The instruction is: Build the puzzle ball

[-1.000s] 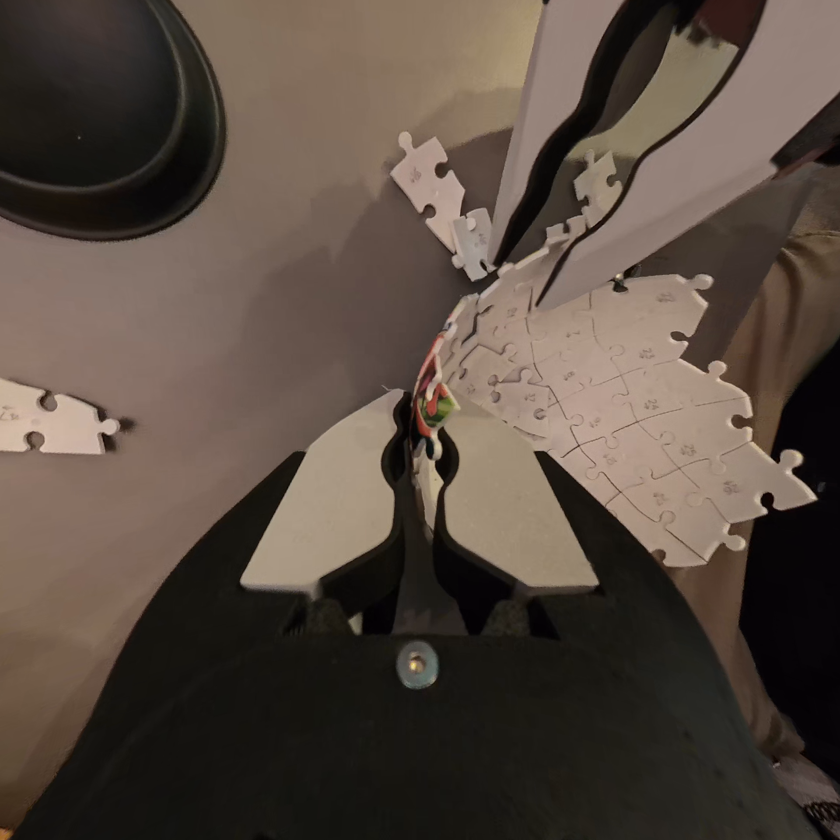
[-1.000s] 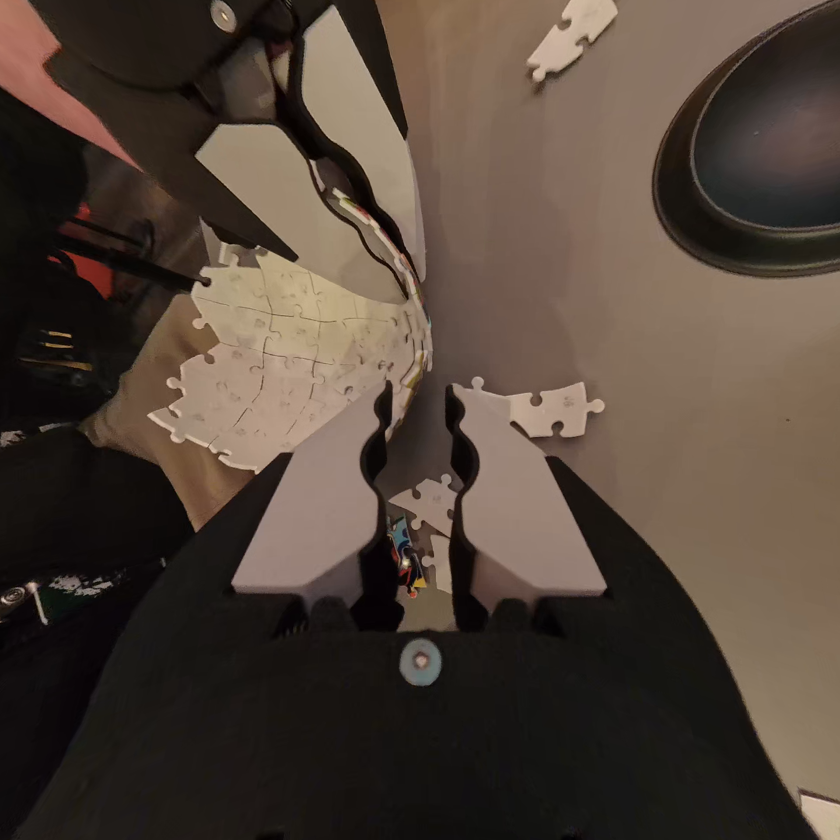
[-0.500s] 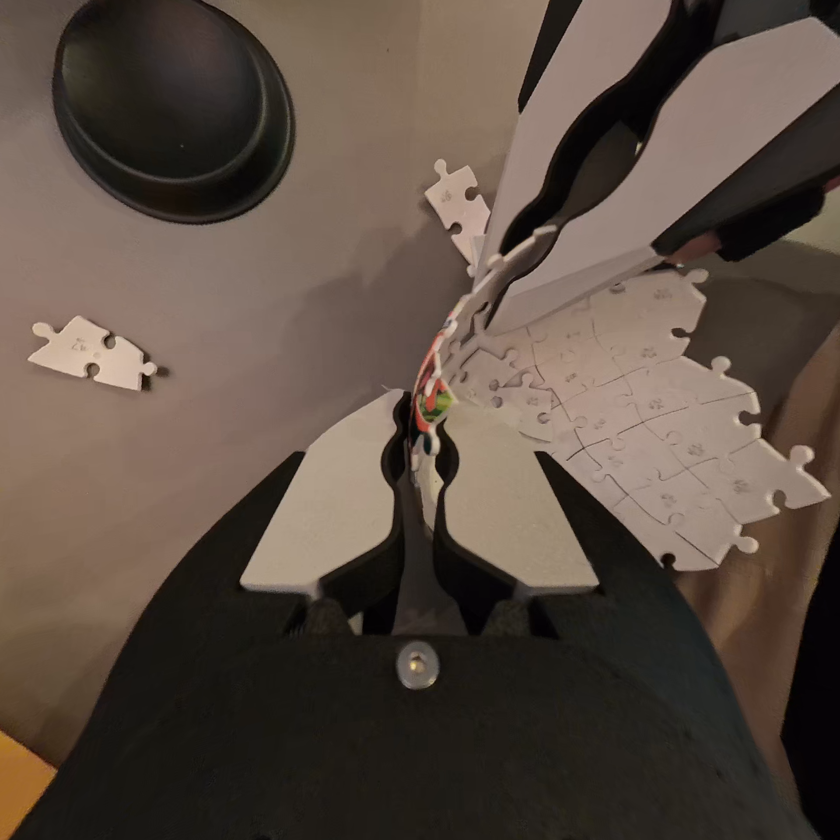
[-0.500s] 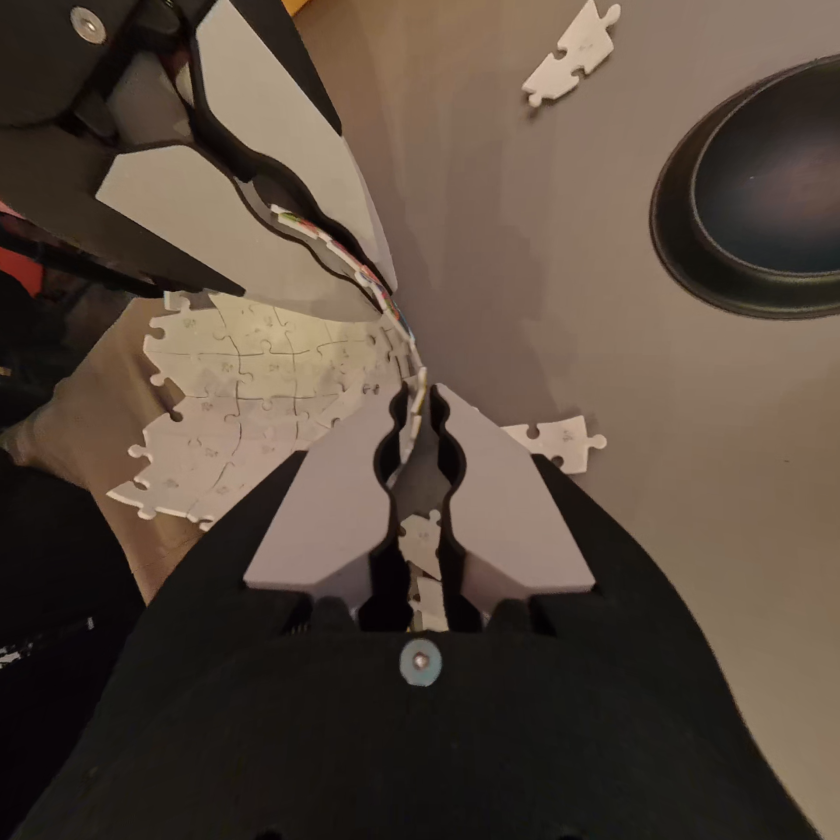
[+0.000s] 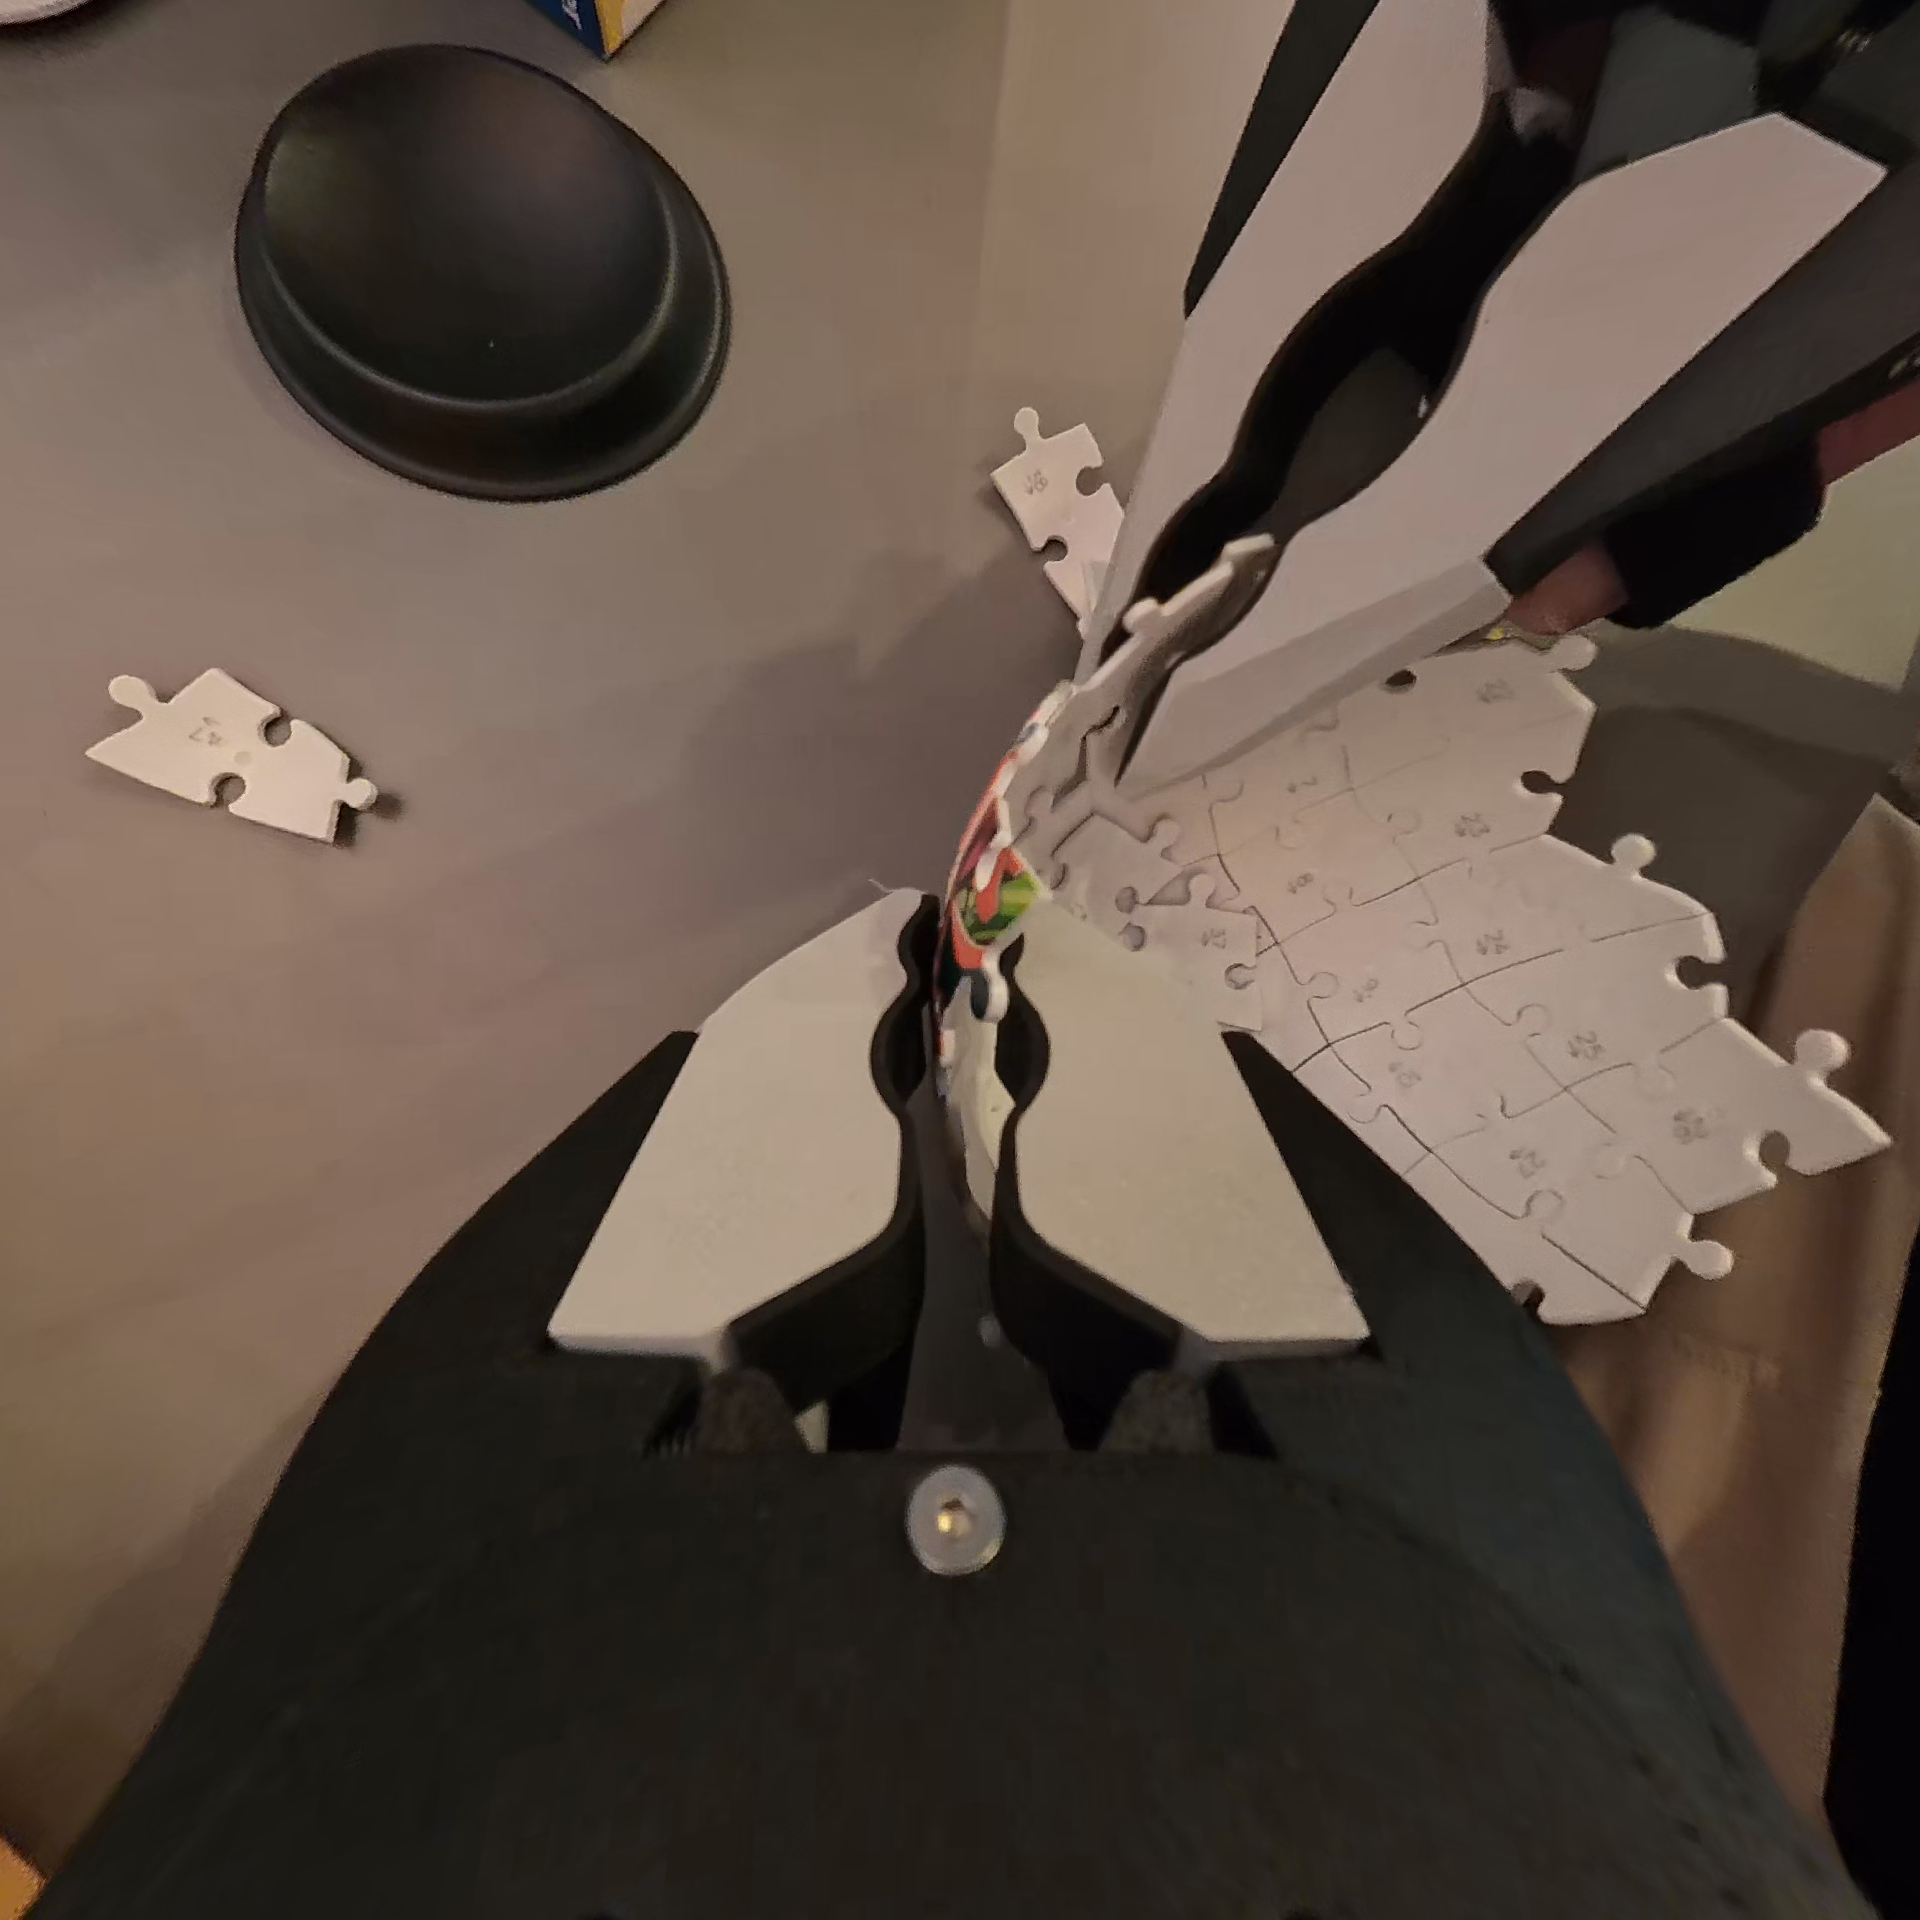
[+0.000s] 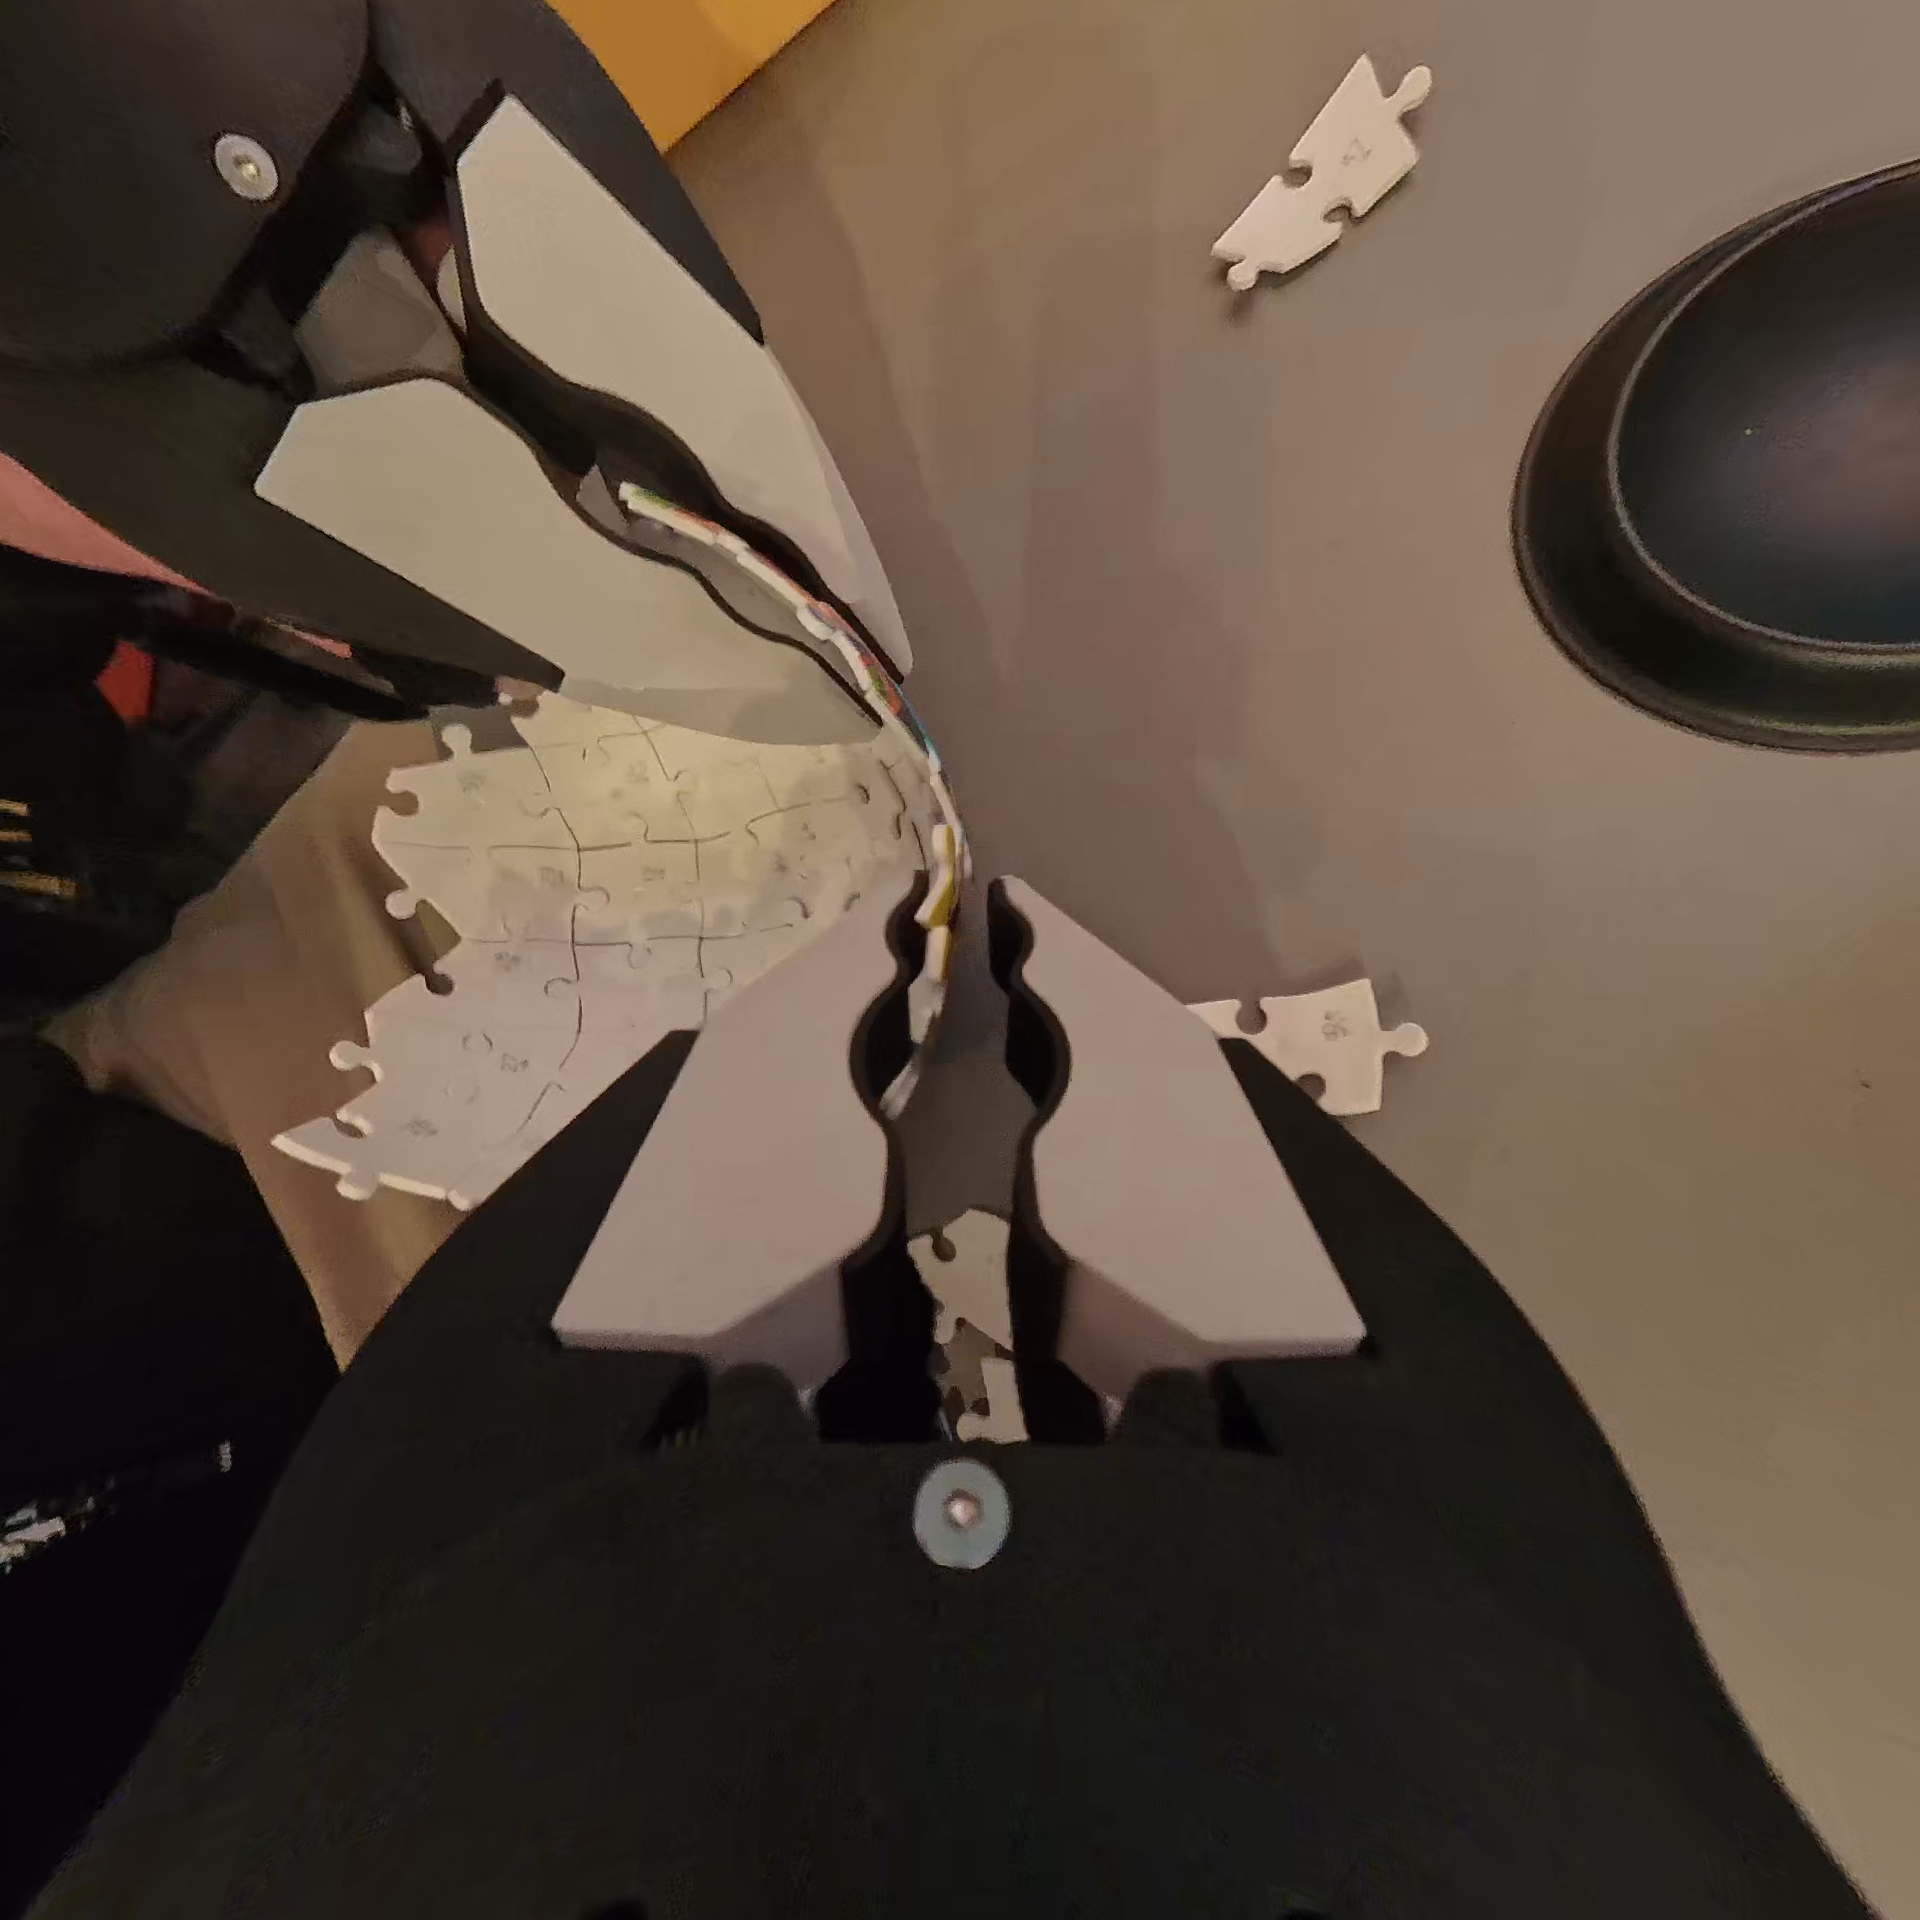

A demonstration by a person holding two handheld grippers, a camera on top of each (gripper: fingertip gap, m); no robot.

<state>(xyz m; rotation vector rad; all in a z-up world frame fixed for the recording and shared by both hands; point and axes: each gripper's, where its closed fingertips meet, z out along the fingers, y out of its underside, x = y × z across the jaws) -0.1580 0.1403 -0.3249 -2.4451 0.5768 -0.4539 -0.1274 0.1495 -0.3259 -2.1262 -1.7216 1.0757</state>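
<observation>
The half-built puzzle ball is a curved shell of joined white-backed pieces (image 5: 1475, 935), printed side facing away; it also shows in the right wrist view (image 6: 623, 894). My left gripper (image 5: 975, 914) is shut on the shell's near rim, where a colourful printed edge (image 5: 987, 894) shows between its fingers. My right gripper (image 6: 956, 894) is shut on the rim at another spot. In the left wrist view it comes in from the top right (image 5: 1117, 717) with a white rim piece (image 5: 1195, 613) between its fingers. The left gripper shows at the top left of the right wrist view (image 6: 894, 696).
The grey table (image 5: 520, 1039) carries a black bowl (image 5: 478, 270), also seen from the right wrist (image 6: 1766, 468). Loose white pieces lie about: a joined pair (image 5: 234, 753) (image 6: 1320, 177), one near the right gripper (image 5: 1060, 499) (image 6: 1320, 1039), more under it (image 6: 971, 1309). Beige fabric (image 5: 1714, 1455) lies beyond the table's edge.
The right gripper, open a second ago, has moved onto the shell's rim and closed on it. Both grippers and the shell have shifted, so the black bowl now shows fully in the left view.
</observation>
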